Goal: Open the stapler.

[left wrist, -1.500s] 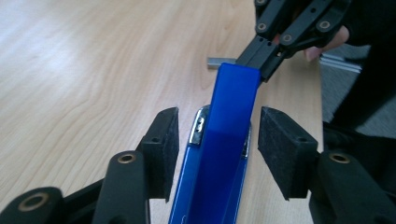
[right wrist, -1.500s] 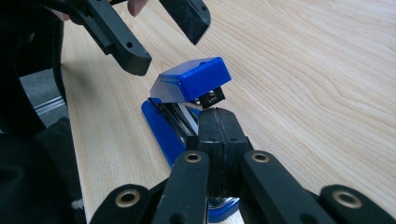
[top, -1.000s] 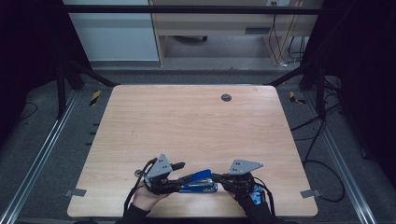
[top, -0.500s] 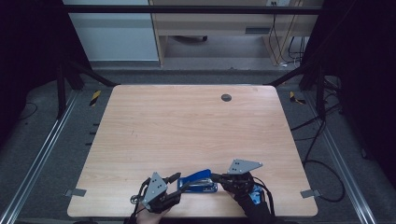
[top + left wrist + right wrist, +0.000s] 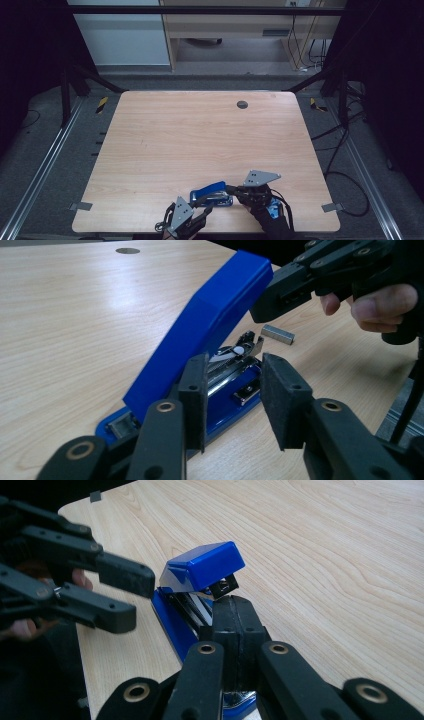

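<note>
Currently: stapler held open for loading

Item: blue stapler (image 5: pixel 212 194), near the front edge of the wooden table (image 5: pixel 200 135), between the two grippers. Lid swung up on its hinge; the metal staple channel (image 5: pixel 227 374) lies bare beneath it.

Item: strip of staples (image 5: pixel 278 334), loose on the table just beyond the stapler's nose, apart from it.

Item: right gripper (image 5: pixel 235 611). Jaws clenched flat together, no gap between them. In the left gripper view the tip of this gripper meets the raised front of the lid; whether it pinches the lid's edge or merely props it cannot be told. A person's fingers (image 5: pixel 385 302) wrap its handle.

Item: left gripper (image 5: pixel 232 390). Jaws have just been closing and stand part-way apart, one on each side of the stapler's lower body. The near pad (image 5: pixel 196 395) lies close against the side of the base; the far pad (image 5: pixel 282 397) stands clear, so nothing is gripped yet.

Step in hand, as judged: steadying the opened stapler so that staples can go in, the left gripper settling on the base.

Next move calls for: the left jaws to finish closing squarely on the base without pushing it sideways, and the lid to be kept up, since a slip would let it drop over the channel. The strip then needs picking up and laying lengthwise in the channel.
</note>
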Demonstrator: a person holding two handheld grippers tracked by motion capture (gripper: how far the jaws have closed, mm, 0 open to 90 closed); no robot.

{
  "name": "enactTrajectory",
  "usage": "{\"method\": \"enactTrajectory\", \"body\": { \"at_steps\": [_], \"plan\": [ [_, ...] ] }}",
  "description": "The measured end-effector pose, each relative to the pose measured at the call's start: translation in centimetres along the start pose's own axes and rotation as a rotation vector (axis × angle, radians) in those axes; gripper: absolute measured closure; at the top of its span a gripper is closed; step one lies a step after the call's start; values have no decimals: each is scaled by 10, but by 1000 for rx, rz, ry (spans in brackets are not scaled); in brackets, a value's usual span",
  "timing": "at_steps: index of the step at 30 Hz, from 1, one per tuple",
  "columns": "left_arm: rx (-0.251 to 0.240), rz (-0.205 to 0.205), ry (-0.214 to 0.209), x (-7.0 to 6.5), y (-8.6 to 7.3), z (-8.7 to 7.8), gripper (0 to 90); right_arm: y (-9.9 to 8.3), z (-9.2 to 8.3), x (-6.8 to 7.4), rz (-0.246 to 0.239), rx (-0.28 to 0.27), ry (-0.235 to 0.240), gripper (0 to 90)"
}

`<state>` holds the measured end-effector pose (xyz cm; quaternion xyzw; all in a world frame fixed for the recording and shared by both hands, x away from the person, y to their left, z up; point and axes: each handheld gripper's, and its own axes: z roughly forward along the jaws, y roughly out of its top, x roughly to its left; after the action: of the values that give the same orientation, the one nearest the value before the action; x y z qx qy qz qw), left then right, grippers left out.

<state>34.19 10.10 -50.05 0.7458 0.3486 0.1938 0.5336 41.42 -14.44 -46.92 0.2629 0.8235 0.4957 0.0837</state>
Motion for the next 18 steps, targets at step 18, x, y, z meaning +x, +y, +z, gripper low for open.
{"method": "enactTrajectory", "body": {
  "at_steps": [18],
  "plan": [
    [23,-21,77,-24,-11,28,762,1,1,0,-2,0,-1,900]
  ]
}}
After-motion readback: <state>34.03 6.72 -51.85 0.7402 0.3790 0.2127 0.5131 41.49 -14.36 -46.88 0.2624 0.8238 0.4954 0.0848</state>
